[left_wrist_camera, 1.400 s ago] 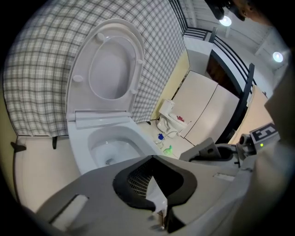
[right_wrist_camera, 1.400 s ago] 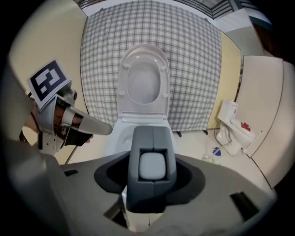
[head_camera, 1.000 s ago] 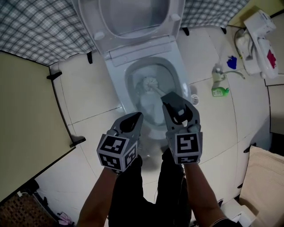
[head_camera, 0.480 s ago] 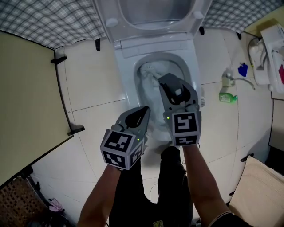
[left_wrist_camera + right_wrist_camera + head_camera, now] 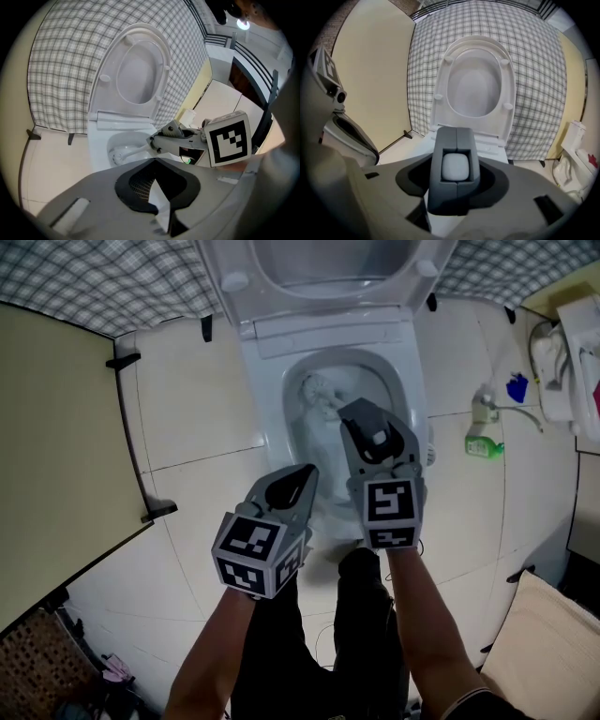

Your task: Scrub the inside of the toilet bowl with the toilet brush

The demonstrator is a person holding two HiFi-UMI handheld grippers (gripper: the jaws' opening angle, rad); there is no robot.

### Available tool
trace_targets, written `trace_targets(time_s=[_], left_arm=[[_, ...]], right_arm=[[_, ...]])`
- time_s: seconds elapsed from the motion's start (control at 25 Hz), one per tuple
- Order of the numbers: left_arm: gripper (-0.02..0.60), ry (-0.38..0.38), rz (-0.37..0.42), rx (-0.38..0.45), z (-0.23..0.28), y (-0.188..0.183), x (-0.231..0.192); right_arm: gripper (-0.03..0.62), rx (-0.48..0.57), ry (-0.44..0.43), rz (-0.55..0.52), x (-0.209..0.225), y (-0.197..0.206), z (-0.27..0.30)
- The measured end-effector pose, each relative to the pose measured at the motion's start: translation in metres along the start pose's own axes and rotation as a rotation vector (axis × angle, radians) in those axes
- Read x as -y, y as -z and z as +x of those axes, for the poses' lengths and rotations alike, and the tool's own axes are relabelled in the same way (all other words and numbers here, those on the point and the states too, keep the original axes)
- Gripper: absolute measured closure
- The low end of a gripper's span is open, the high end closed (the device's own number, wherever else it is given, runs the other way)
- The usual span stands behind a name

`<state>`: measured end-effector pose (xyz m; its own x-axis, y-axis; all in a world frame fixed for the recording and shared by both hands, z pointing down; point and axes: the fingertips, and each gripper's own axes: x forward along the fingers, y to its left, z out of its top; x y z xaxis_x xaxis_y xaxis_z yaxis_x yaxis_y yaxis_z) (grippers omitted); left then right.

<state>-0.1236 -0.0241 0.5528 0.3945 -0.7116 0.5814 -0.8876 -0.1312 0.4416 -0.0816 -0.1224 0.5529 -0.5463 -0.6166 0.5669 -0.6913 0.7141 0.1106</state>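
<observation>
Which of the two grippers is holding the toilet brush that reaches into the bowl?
The right gripper: its jaws are closed on the handle of the white toilet brush, while the left gripper holds nothing.

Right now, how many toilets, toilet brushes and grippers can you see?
toilet: 1
toilet brush: 1
hand-held grippers: 2, the left hand-held gripper and the right hand-held gripper
total: 4
</observation>
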Motion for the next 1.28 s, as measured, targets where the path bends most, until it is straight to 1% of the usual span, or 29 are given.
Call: trace_targets(time_s=[0.08,0.28,0.36,0.52,0.64,0.8,0.92,1.08,1.16,1.28], left_arm=[[0.572,0.001,-0.002,-0.002,0.002,0.001,0.000],[0.572,0.003,-0.003,0.001,0.007,-0.001,0.002],[0.572,0.007,0.000,0.002,0.008,-0.002,0.003],[0.572,0.008,0.003,0.002,0.010,-0.006,0.006],[0.572,0.012,0.005,0.003,0.011,-0.008,0.009],[0.572,0.010,0.003,0.004,0.011,-0.008,0.006],[0.572,0.007,-0.004,0.001,0.011,-0.004,0.003],[0.572,0.013,-0.004,-0.003,0.011,0.000,0.006],[0.572,0.013,-0.004,-0.002,0.010,0.000,0.006],[0.572,0.013,-0.002,0.000,0.010,-0.001,0.007]], right_arm=[[0.376,-0.014,0.006,0.007,0.003,0.008,0.002],[0.376,-0.096,0.015,0.021,0.015,0.037,0.007],[0.376,-0.078,0.021,0.039,0.021,0.029,-0.001],[0.376,0.014,0.028,0.048,0.029,-0.011,-0.012],[0.376,0.020,0.036,0.027,0.036,-0.025,-0.007],[0.376,0.023,0.035,0.039,0.030,-0.015,0.003],[0.376,0.011,0.033,0.025,0.027,-0.006,0.006],[0.376,0.003,0.037,0.055,0.028,0.000,0.007],[0.376,-0.018,0.028,0.044,0.028,0.005,0.010],[0.376,-0.077,0.009,0.036,0.027,0.019,0.012]])
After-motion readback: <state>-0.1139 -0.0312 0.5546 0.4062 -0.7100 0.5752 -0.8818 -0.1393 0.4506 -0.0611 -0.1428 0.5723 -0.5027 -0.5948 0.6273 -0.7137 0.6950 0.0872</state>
